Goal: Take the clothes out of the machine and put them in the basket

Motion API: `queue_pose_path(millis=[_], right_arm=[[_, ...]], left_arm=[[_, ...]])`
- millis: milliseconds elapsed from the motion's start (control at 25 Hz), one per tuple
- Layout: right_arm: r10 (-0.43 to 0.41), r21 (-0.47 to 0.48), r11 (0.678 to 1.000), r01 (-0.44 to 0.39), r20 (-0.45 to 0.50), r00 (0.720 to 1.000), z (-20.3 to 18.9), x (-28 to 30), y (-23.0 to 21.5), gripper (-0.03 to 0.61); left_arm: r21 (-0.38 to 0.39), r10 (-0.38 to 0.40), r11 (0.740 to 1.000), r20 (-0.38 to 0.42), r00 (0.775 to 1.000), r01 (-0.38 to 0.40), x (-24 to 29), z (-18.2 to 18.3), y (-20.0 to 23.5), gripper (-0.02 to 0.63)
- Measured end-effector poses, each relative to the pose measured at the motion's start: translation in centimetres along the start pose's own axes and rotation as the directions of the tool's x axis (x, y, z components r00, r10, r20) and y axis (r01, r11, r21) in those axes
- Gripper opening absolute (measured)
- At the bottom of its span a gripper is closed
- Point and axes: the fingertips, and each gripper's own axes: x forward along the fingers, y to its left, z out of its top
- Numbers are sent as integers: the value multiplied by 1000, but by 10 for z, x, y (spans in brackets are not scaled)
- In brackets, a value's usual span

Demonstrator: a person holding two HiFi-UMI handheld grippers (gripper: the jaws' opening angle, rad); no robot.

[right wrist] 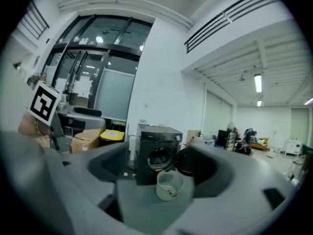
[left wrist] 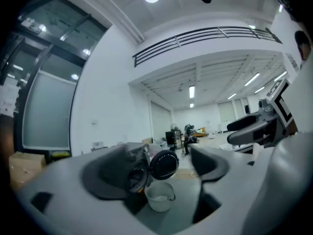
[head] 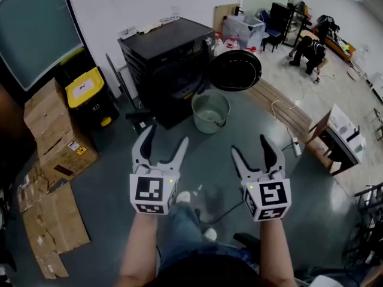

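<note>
Laundry run at its outset: we stand well back from the black washing machine (head: pixel 170 52), left tongs (head: pixel 166 137) and right tongs (head: pixel 249 145) held out roughly level before us. Each is spread open with nothing between its jaws. Both gripper views bear that out, looking through the empty gaps straight at the machine. That suggests the pair is carried ready and aimed at the target, not at anything within reach.

The round door (head: pixel 235 70) hangs swung wide to the right in the head view, leaving the drum (right wrist: pixel 159 158) exposed. The right gripper view shows dark bundled shapes inside, which we take to be the clothes, none of them out yet. The basket (head: pixel 210 111), a pale round pail with a handle, sits on the grey floor (head: pixel 108 184) just in front of the opening and below the door, and it looks empty from above. We judge that this spot leaves each garment only a short carry from drum to rim.

Cardboard boxes (head: pixel 57 130) and a yellow-lidded bin (head: pixel 84 87) line the wall to the left, well apart from our path. A thin cable (head: pixel 221 215) trails on the floor near our feet, something to step over on the approach. Nothing of the task is done, and by our reading the next move is to close the distance and reach one pair of tongs into the drum.
</note>
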Motion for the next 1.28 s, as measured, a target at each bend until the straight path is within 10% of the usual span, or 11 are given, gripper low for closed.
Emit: queue_pose_path(millis=[40,120,480,1280], right_arm=[[4,20,1000,-4,18,1000,1,2,1,478],[-30,39,999,28,49,998,2,5,-1,572],[-80,49,995,89,-163,983,-28,73,-18,572],[-182,117,974,195,-116,976,25,268,-22,568]], left_arm=[[-35,13,999,-5,1000,-13,2,-3,2,514],[-72,72,995,-1,997,-72,5,-6,13,571],[-19,64,998,-61,996,-66,67,-18,56,571],[-12,-34,999,-65,997,33,217,-50,204,569]])
